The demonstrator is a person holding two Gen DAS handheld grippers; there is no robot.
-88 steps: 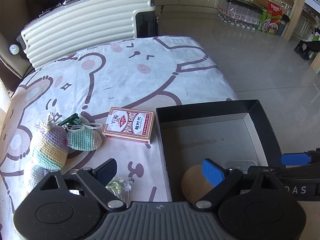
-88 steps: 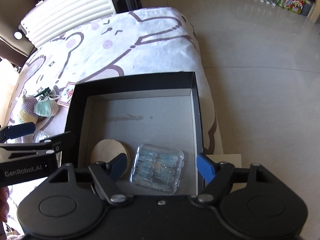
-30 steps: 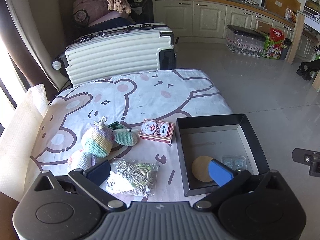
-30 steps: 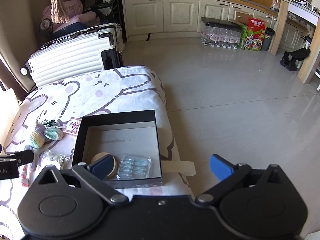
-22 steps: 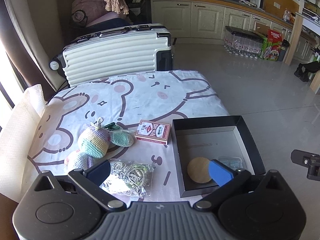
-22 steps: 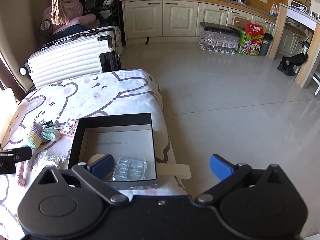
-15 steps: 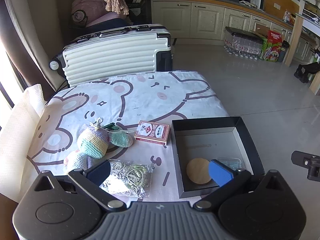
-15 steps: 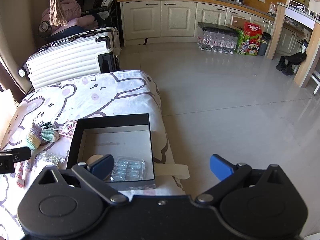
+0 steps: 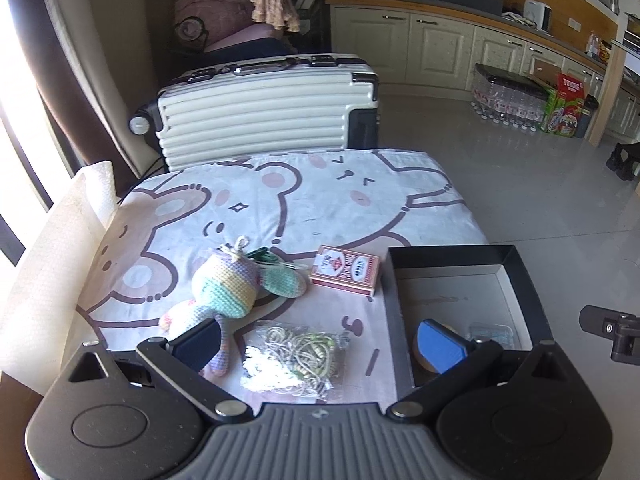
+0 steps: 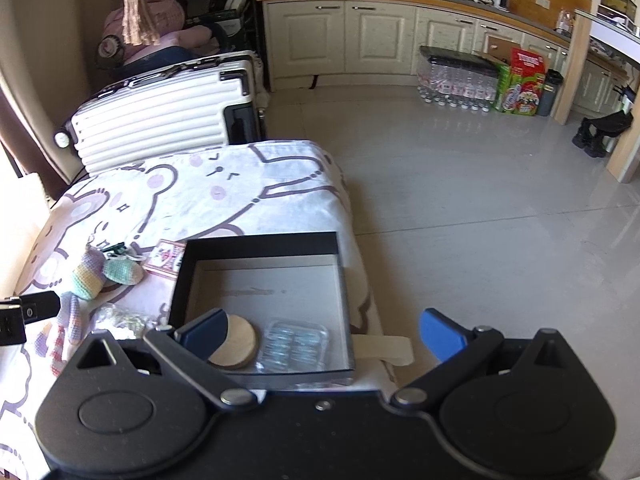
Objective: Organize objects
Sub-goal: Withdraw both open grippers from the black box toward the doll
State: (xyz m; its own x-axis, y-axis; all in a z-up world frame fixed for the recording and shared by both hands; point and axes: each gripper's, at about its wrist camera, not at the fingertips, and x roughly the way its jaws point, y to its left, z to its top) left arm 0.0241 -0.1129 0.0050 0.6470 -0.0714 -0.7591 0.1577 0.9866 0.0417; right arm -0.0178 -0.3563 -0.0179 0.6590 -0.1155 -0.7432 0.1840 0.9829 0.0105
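Note:
A black open box [image 9: 528, 280] [image 10: 256, 246] sits at the near right of the bear-print table. Inside it lie a round wooden disc [image 10: 238, 340] and a clear plastic case [image 10: 296, 344]. Left of the box, on the cloth, are a red card pack [image 9: 346, 274], a pastel crochet toy [image 9: 224, 290] with a green knit pouch [image 9: 284, 282], and a bag of cords [image 9: 296, 354]. My left gripper [image 9: 320, 344] hangs open above the bag, holding nothing. My right gripper [image 10: 322, 334] is open and empty above the box's near edge.
A white ribbed suitcase [image 9: 260, 108] stands behind the table. A folded white towel [image 9: 52, 264] lies along the left edge. Tiled floor [image 10: 500, 216] spreads to the right, with water bottles [image 10: 456, 80] and cartons by the kitchen cabinets [image 10: 360, 36].
Both grippers have pulled back and up from the box, so the whole table shows. The disc and plastic case stay in the box. Little has moved in the last half second.

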